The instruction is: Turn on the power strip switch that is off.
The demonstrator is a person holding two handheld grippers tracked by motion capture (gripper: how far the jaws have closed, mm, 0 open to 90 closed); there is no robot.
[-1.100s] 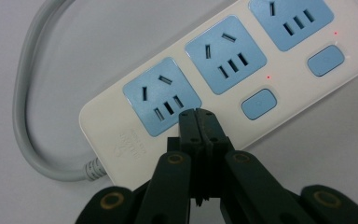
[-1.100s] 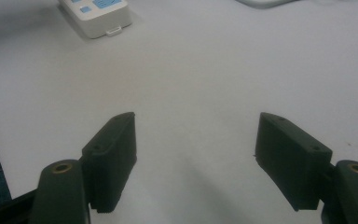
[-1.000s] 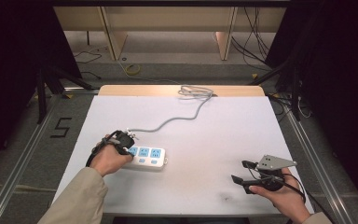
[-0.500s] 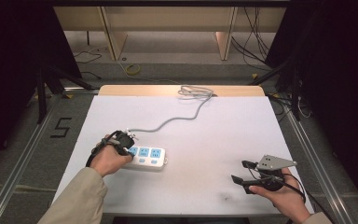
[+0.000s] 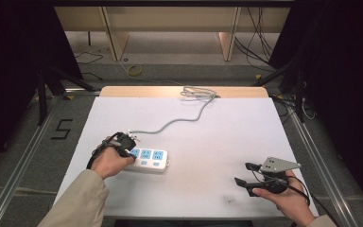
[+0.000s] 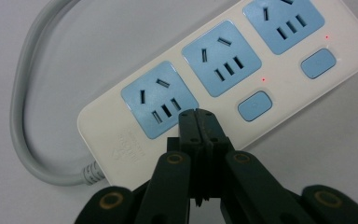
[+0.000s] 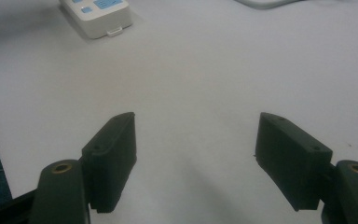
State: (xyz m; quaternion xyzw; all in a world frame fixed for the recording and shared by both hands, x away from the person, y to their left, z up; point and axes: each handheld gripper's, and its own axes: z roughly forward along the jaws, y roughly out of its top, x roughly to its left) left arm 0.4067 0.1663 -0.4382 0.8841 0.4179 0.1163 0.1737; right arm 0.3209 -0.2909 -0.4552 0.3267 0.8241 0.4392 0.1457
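The power strip (image 5: 147, 160) lies at the lower left of the white counter (image 5: 227, 137). The left tongs (image 6: 197, 117) are pressed together, tip at its first switch — likely pushing it. The right tongs (image 7: 196, 158) wait, spread wide, holding nothing — next switch probably follows.

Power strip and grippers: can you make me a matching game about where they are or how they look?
Things:
1. power strip
2. left gripper
3. right gripper
4. cord

States:
A. open, above bare table
B. white with blue sockets
C. grey, running to the table's far edge
D. shut, tips over the strip

Pairs: 1-B, 2-D, 3-A, 4-C
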